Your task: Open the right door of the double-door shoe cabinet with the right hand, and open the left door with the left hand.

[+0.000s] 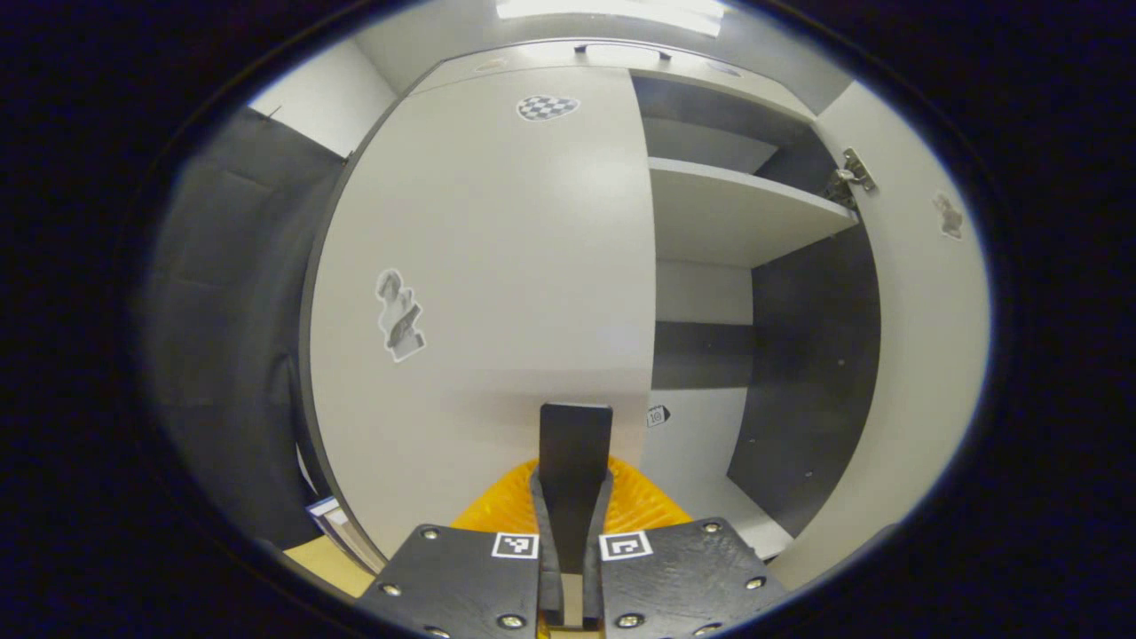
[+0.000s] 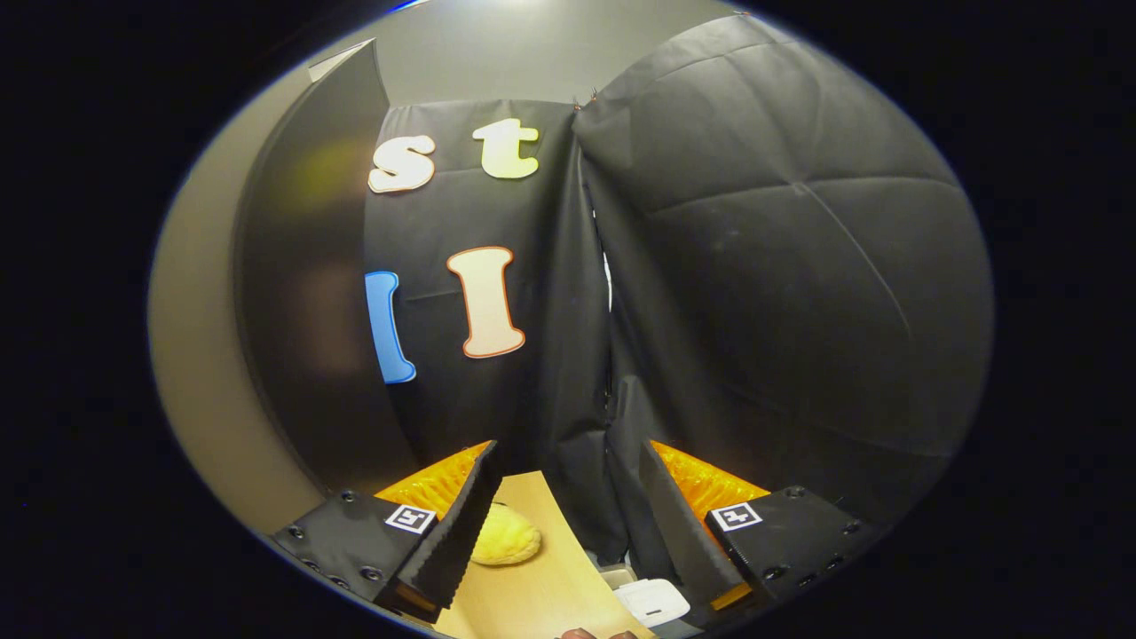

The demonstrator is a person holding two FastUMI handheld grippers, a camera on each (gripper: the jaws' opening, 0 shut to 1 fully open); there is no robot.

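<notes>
1. The left gripper (image 1: 575, 444) has its fingers pressed together before the closed left door (image 1: 497, 266).
2. The right door (image 1: 923, 355) stands swung open.
3. The right gripper (image 2: 568, 497) has its fingers spread, holding nothing.

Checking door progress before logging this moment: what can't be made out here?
- Left door, left gripper view: its handle and whether the closed fingers touch it, hidden behind them.
- Lower cabinet shelves: cut off by the gripper body.
- Yellow object, right gripper view: partly hidden by a finger.
</notes>
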